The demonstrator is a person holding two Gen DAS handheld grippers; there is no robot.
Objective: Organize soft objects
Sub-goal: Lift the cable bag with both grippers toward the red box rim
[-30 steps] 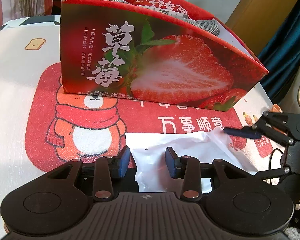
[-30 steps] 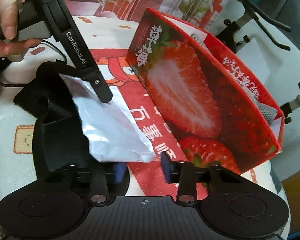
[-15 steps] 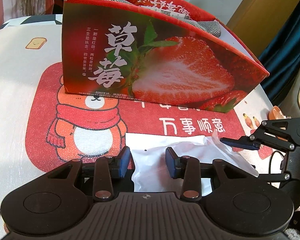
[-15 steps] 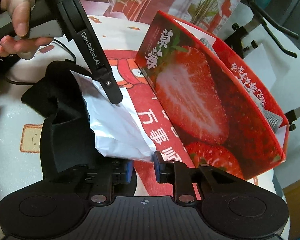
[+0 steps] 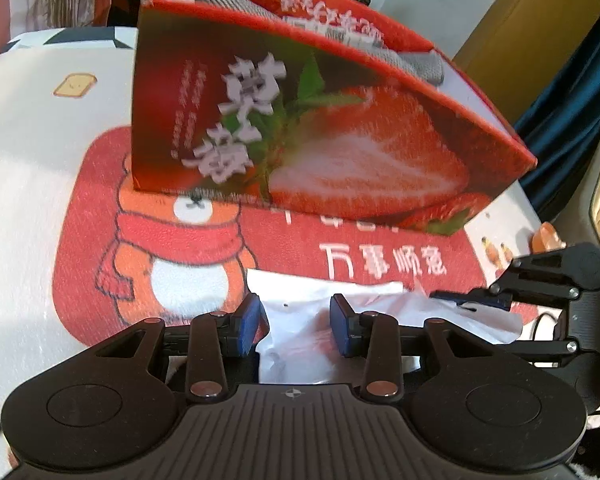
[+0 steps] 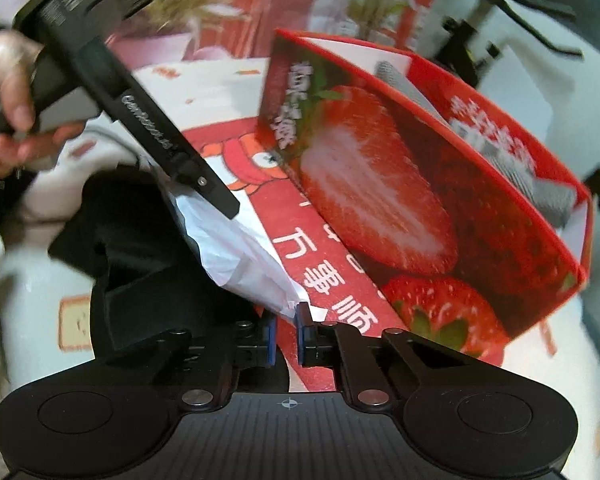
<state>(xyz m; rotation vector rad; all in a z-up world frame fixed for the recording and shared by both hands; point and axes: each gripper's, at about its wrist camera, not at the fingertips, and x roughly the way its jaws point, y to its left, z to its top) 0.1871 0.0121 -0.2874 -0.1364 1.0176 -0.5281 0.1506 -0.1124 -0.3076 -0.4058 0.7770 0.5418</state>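
A crumpled white plastic bag (image 5: pixel 300 344) lies on the red bear-print mat, stretched between my two grippers. My left gripper (image 5: pixel 296 320) is shut on its near end, with the bag filling the gap between the blue pads. My right gripper (image 6: pixel 286 332) is closing, and the bag's pointed corner (image 6: pixel 288 300) sits between its pads. In the left wrist view the right gripper (image 5: pixel 460 300) pinches the bag's right edge. Black fabric (image 6: pixel 140 248) lies under and beside the bag. Behind stands the red strawberry box (image 5: pixel 320 140) with grey cloth (image 5: pixel 420 64) inside.
A person's hand (image 6: pixel 8 92) holds the left gripper's handle at the upper left of the right wrist view. The strawberry box (image 6: pixel 380 200) stands close to the right of the bag. A white printed cloth (image 5: pixel 28 160) covers the table, with its edge at the right.
The right gripper's jaws have narrowed onto the bag's corner, and that gripper has rolled a little. The left gripper and the box stay put.
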